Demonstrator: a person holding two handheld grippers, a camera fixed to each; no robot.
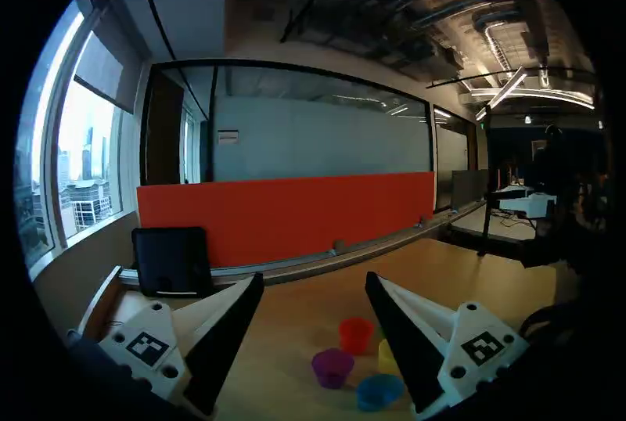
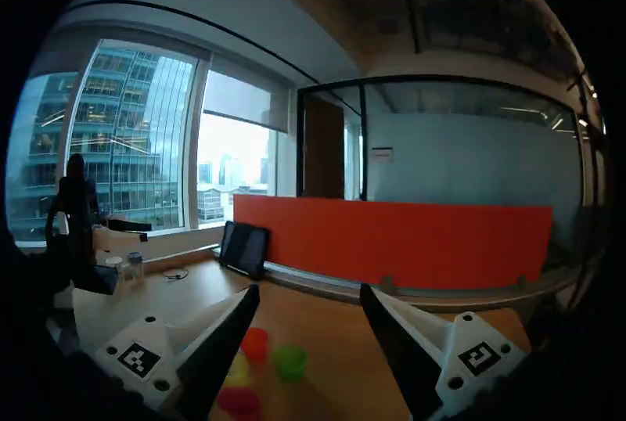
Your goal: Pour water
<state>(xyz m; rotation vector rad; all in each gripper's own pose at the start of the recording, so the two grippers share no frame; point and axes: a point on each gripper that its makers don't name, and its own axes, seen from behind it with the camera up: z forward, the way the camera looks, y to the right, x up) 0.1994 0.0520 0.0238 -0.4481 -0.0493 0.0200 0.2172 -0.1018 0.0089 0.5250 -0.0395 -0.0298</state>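
Observation:
Several small plastic cups stand on the wooden desk. In the left gripper view I see a red cup (image 1: 356, 334), a purple cup (image 1: 332, 366), a blue cup (image 1: 380, 391) and a yellow cup (image 1: 386, 357) partly behind the right finger. My left gripper (image 1: 314, 339) is open above them, holding nothing. In the right gripper view a red cup (image 2: 254, 343), a green cup (image 2: 289, 361), a yellow cup (image 2: 238, 370) and a pink-red cup (image 2: 239, 402) sit low between the fingers. My right gripper (image 2: 309, 343) is open and empty too.
An orange divider panel (image 1: 289, 214) runs along the desk's far edge. A dark tablet (image 1: 172, 260) leans at the back left. Two small clear bottles (image 2: 129, 266) and a black stand (image 2: 74, 217) sit by the window on the left.

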